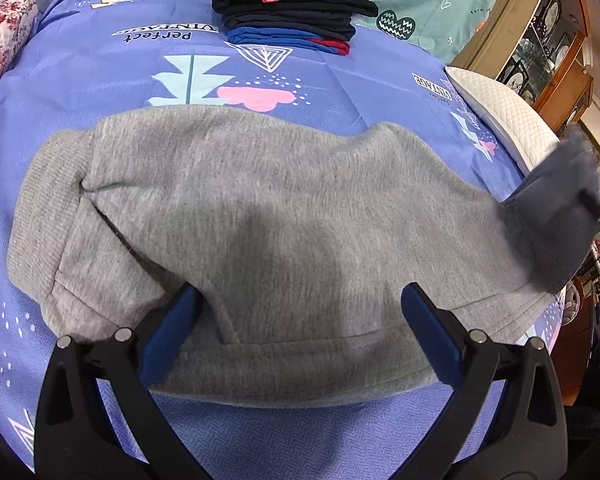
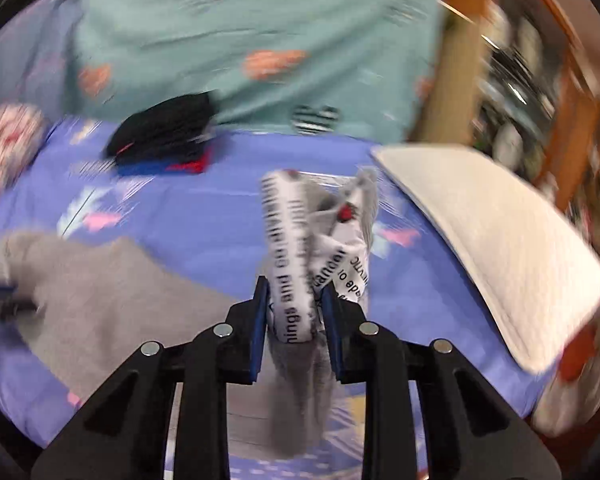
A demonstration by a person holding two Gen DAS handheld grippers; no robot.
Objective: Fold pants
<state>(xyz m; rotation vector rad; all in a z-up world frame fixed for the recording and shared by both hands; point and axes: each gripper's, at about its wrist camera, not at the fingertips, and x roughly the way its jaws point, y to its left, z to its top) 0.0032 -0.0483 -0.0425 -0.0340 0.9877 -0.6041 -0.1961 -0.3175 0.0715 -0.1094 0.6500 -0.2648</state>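
Meanwhile, grey pants (image 1: 268, 216) are spread on the purple sheet (image 1: 340, 80). The left gripper (image 1: 300, 300) is held spread above them; their lettered waistband (image 2: 296, 256) is clamped by the right gripper (image 2: 294, 300).

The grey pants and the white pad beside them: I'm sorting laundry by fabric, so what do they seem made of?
Grey pants: probably a soft cotton-blend fleece knit, matte, with a heathered fuzzy surface and ribbed cuff. White pad: looks like quilted cloth over padding, judging by its stitched diamond pattern; the filling can't be seen.

Grey pants (image 1: 280, 216) flat, waistband lifted
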